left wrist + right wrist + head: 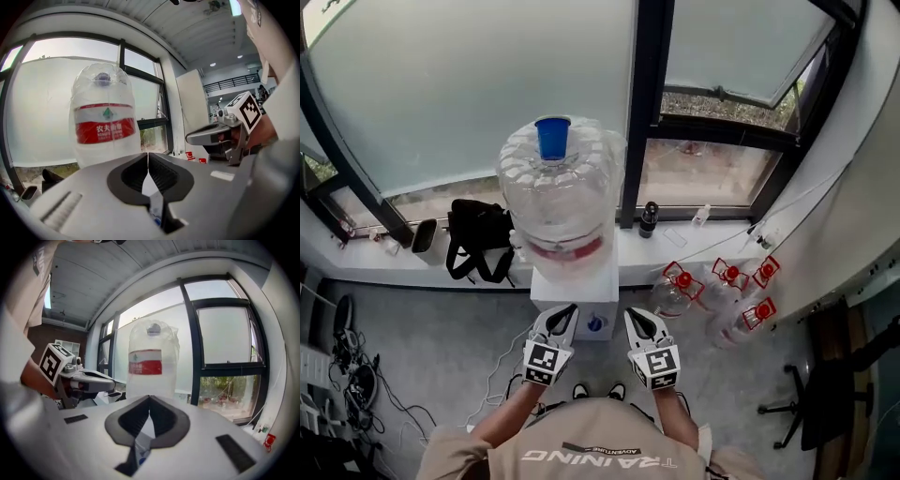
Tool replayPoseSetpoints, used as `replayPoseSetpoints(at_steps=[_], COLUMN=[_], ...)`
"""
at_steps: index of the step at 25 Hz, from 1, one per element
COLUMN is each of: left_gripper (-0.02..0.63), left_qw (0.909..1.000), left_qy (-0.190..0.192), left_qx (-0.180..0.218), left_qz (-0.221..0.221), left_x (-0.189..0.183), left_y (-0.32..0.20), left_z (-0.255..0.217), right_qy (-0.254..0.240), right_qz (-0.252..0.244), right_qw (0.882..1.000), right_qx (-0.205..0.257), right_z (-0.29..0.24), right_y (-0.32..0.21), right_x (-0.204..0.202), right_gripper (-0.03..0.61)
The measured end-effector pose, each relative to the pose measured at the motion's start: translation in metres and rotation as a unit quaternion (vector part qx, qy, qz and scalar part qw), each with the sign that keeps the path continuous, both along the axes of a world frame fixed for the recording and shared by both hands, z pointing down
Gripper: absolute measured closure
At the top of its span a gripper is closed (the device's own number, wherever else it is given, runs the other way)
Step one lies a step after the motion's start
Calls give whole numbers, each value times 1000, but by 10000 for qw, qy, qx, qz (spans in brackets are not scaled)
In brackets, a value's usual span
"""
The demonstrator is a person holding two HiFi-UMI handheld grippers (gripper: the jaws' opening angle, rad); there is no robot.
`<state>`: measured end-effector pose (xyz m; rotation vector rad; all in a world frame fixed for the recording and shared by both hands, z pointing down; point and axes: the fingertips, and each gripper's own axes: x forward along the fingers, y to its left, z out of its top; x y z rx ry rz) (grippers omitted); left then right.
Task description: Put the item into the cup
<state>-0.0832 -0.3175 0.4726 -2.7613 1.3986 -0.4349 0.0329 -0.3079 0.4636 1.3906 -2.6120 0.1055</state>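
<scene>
Grippers before water dispenser (574,281); task not begun.
Lower centre: left gripper (565,312) and right gripper (635,317) are held closed, empty; beyond, a water bottle (555,192) is mounted. No item or cup is seen; both must be located first.

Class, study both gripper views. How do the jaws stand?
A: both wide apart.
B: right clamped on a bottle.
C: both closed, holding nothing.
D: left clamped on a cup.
C: the left gripper and right gripper each show jaw tips meeting, with nothing clamped between them.
</scene>
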Motion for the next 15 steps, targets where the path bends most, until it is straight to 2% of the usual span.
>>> replayPoseSetpoints(at_steps=[6, 9, 12, 15], left_gripper=[601, 601, 601, 601], left_qw=[9984, 9968, 9945, 9926], left_qy=[432, 446, 654, 782], left_qx=[355, 578, 538, 602], left_qz=[-110, -335, -615, -704], left_x=[6, -5, -18, -25], left_y=[-14, -26, -36, -35], left_z=[-56, -82, -88, -100], right_qy=[51, -63, -127, 1], right_qz=[-10, -43, -101, -210], right_qw=[9986, 9969, 9949, 9935], right_qx=[523, 781, 1000, 1121], right_z=[-53, -79, -101, -112], right_y=[-10, -20, -28, -30], right_x=[5, -4, -14, -23], right_gripper=[568, 568, 568, 568])
